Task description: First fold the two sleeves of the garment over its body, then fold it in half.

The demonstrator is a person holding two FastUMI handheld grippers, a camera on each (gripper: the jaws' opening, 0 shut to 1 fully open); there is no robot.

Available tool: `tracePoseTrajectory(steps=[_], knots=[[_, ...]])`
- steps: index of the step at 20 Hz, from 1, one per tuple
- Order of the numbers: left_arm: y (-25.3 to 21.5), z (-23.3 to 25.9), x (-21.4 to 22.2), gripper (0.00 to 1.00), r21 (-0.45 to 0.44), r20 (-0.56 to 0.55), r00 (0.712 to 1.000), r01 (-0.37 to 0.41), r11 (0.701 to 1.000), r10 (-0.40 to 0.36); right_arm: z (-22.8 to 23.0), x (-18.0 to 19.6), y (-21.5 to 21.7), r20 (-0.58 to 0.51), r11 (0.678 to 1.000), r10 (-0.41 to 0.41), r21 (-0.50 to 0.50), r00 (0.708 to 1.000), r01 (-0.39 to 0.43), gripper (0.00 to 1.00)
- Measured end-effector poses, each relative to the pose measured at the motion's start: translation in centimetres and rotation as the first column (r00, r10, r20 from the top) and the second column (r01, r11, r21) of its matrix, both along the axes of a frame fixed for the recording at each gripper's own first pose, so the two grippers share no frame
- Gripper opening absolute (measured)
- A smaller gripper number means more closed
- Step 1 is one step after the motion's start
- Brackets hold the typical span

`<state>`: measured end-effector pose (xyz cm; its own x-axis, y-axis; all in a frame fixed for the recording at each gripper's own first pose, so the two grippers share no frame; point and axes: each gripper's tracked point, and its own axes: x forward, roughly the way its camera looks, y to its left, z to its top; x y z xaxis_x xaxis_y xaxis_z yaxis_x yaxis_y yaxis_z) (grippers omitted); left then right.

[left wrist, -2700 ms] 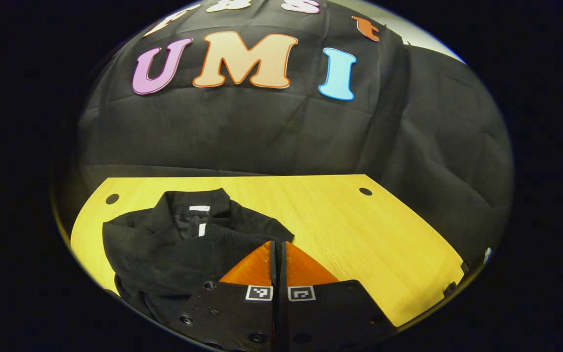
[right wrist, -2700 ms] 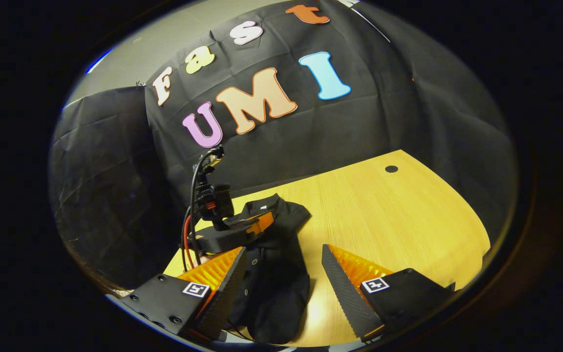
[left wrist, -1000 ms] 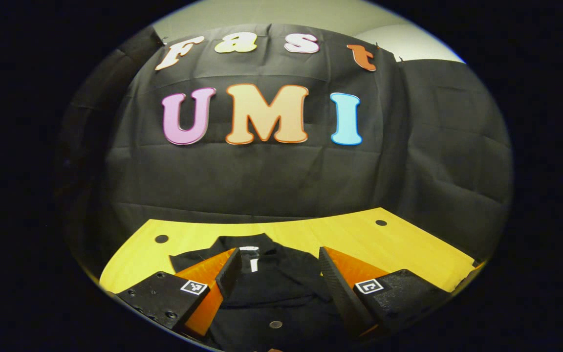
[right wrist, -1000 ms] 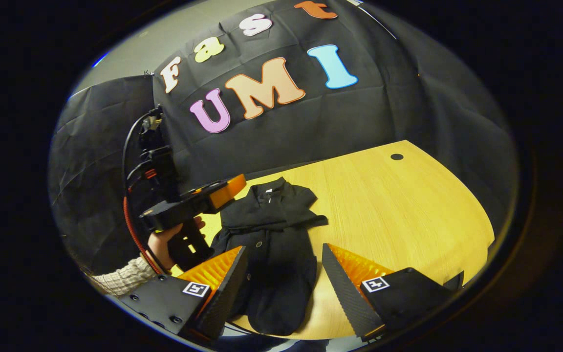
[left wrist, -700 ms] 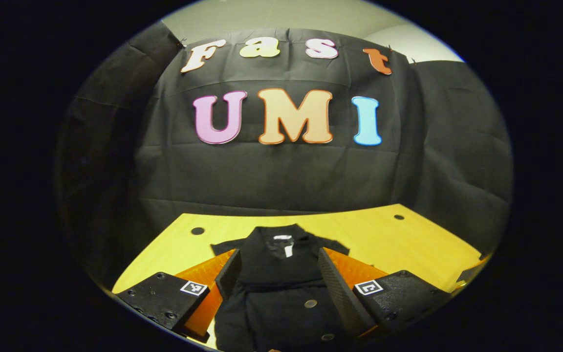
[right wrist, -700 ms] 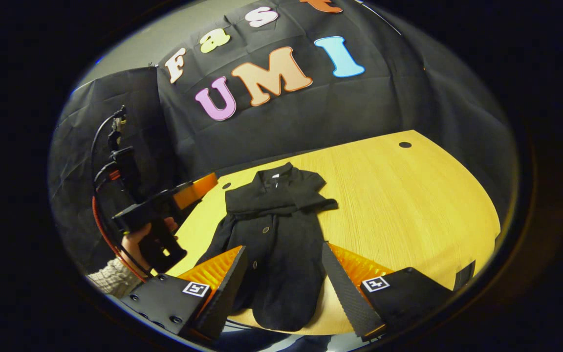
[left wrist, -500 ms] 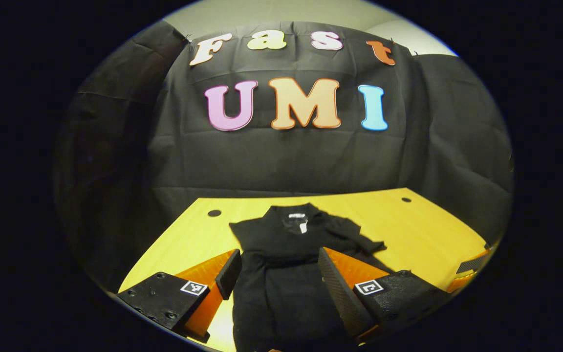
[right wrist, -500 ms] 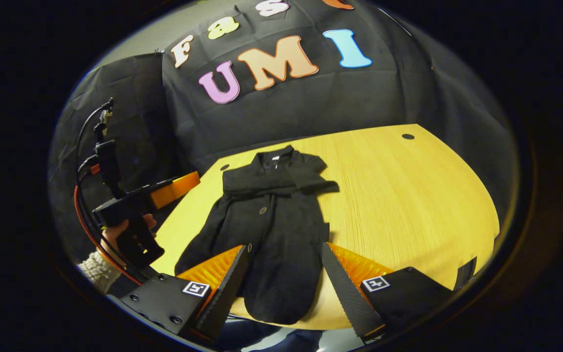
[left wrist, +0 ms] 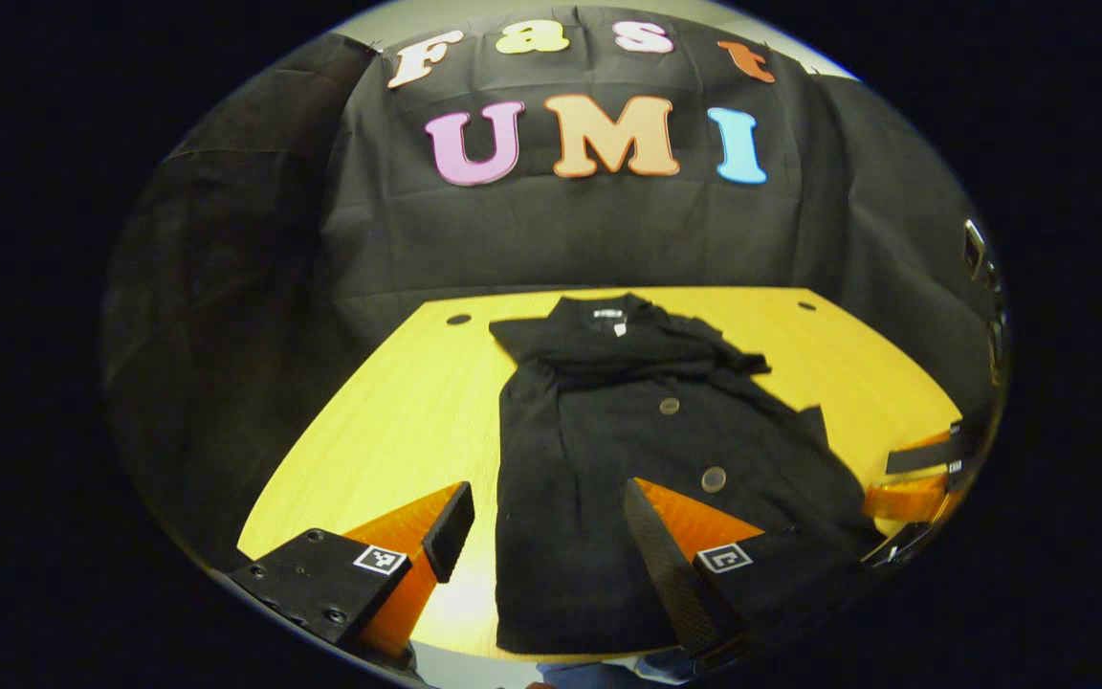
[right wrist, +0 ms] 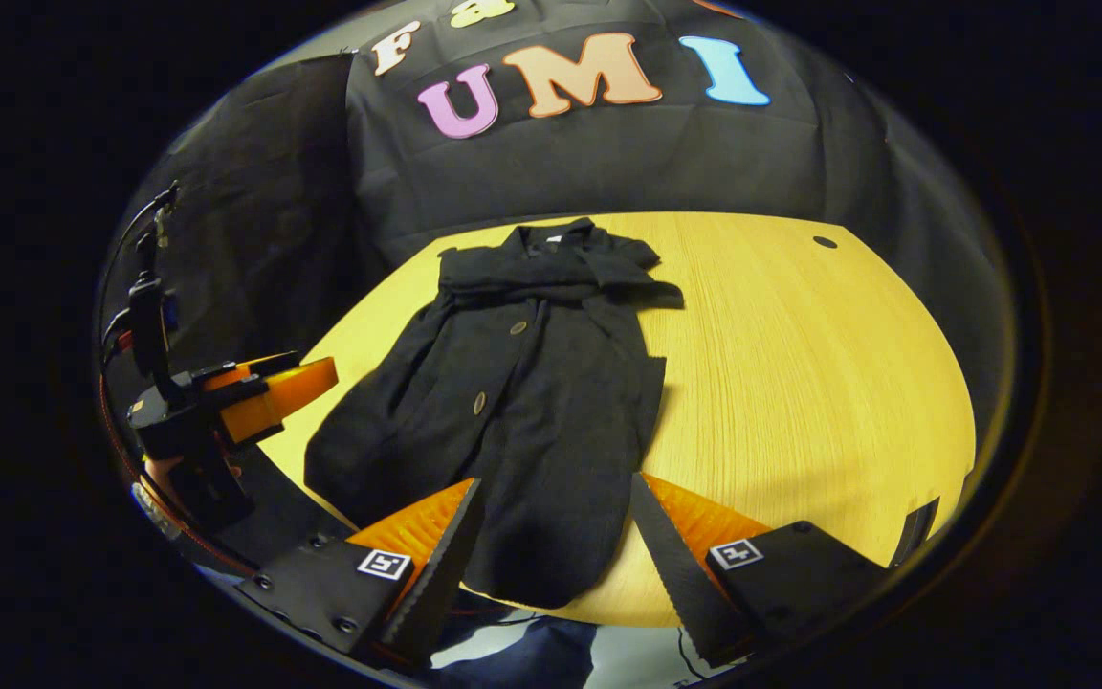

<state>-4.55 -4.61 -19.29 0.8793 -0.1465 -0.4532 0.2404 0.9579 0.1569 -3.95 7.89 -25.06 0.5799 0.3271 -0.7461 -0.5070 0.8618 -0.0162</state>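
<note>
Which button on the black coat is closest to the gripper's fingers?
In the left gripper view, the lower button on the black coat, just above the left gripper. The other button sits higher, nearer the collar.

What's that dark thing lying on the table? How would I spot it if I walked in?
Look at the yellow wooden table before the black cloth wall. Along its middle lies a black button-front garment, collar toward the wall, sleeves folded across its chest. It is the sole cloth item on the tabletop, with round buttons down its front.
</note>
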Motion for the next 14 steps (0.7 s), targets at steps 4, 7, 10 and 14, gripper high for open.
tracePoseTrajectory(steps=[4, 7, 10, 14], knots=[[1.6, -3.7, -3.8, 0.95, 0.019, -0.131, 0.991, -0.015, 1.000, 0.018, -1.2, -0.4, -0.3, -0.023, 0.999, 0.024, -0.029, 0.999, -0.025, 0.97], [2.0, -4.6, -5.1, 0.96, -0.002, -0.171, 0.985, -0.025, 1.000, 0.024, -2.5, -0.7, -0.7, -0.041, 0.998, 0.030, -0.052, 0.999, -0.032, 0.97], [2.3, -6.1, -6.1, 0.96, 0.002, -0.207, 0.978, -0.025, 1.000, 0.025, -3.8, -1.2, -1.0, -0.063, 0.996, 0.029, -0.083, 0.998, -0.034, 0.97], [1.9, -7.7, -7.1, 0.96, -0.004, -0.253, 0.967, -0.012, 1.000, 0.011, -4.5, -1.4, -1.2, -0.073, 0.994, 0.034, -0.100, 0.997, -0.041, 0.97]])
